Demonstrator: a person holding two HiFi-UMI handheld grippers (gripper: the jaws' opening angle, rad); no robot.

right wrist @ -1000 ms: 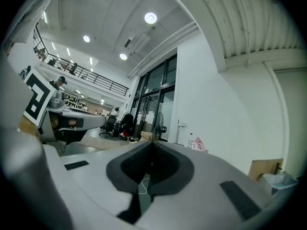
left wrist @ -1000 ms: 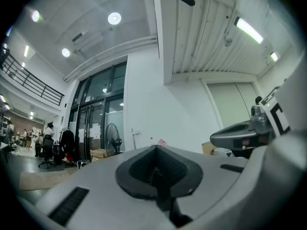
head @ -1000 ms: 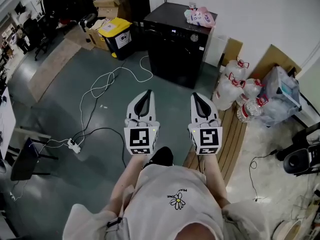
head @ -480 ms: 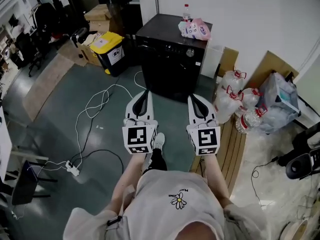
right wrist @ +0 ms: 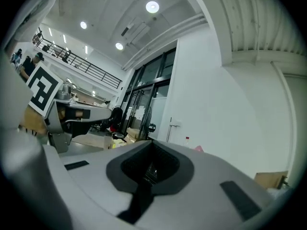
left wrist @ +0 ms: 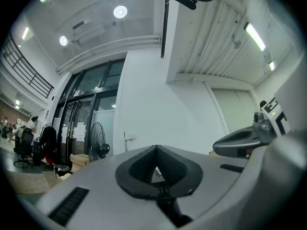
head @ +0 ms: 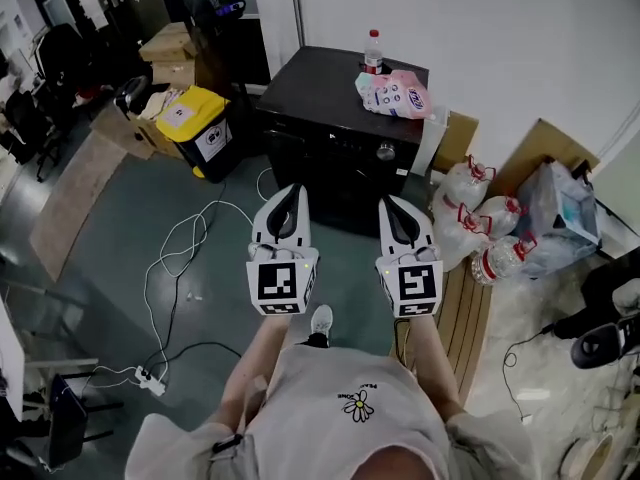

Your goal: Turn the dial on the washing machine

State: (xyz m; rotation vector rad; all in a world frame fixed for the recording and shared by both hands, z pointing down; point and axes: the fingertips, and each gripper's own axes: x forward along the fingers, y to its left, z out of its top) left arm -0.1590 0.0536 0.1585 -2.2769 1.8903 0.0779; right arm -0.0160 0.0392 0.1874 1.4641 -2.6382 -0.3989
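We hold the left gripper (head: 290,193) and right gripper (head: 393,204) just before the washing machine (head: 320,88), both sets of fingers (head: 272,218) clenched on nothing; its dial (head: 386,152) faces the right gripper.

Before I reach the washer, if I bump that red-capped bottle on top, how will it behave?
The bottle stands upright, tall and narrow, on the flat top of the washing machine, so it would probably tip easily. Being round, it would likely roll once down, though the pink pack beside it might stop it. How full it is I cannot tell.
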